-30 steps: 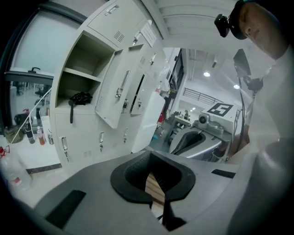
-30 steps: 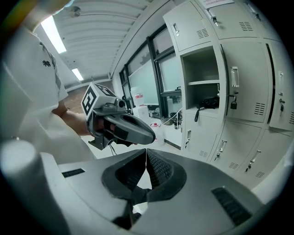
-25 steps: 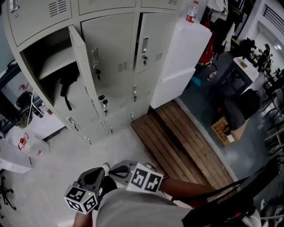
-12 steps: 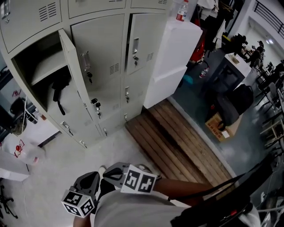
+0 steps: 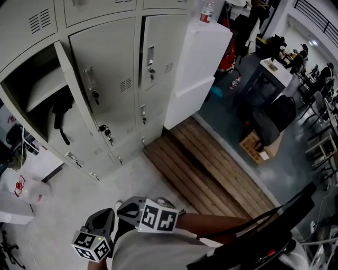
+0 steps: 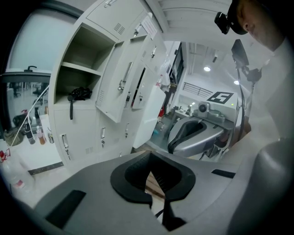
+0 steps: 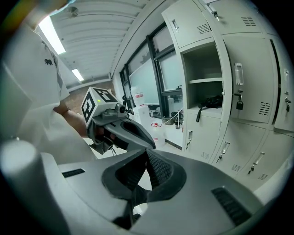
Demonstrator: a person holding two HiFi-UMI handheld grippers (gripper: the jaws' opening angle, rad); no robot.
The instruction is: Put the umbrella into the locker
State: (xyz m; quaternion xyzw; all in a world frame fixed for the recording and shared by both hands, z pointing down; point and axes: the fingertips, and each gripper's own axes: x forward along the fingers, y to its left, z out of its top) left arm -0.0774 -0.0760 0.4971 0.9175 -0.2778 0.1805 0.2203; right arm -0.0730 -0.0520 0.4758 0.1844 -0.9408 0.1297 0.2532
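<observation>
The black folded umbrella (image 5: 60,112) lies inside the open grey locker compartment (image 5: 33,87), and its strap hangs over the lower edge. That umbrella (image 6: 80,93) also shows far off in the left gripper view, and as a small dark umbrella (image 7: 210,101) in the right gripper view. The locker door (image 5: 73,83) stands swung open. My left gripper (image 5: 107,215) and right gripper (image 5: 125,205) sit low against the person's body, far from the locker. Both are shut with nothing between their jaws; my left gripper (image 6: 150,182) and right gripper (image 7: 146,173) show closed pads.
Closed locker doors (image 5: 108,79) with keys stand right of the open one. A white cabinet (image 5: 198,68) carries a bottle (image 5: 207,11). A wooden slatted platform (image 5: 206,169) lies on the floor. A black bag (image 5: 264,126), a cardboard box (image 5: 254,147) and a white plastic bag (image 5: 26,190) sit around.
The head view has swung, so the lockers sit further left in the picture. Both grippers stay shut by the body, and the umbrella has not moved.
</observation>
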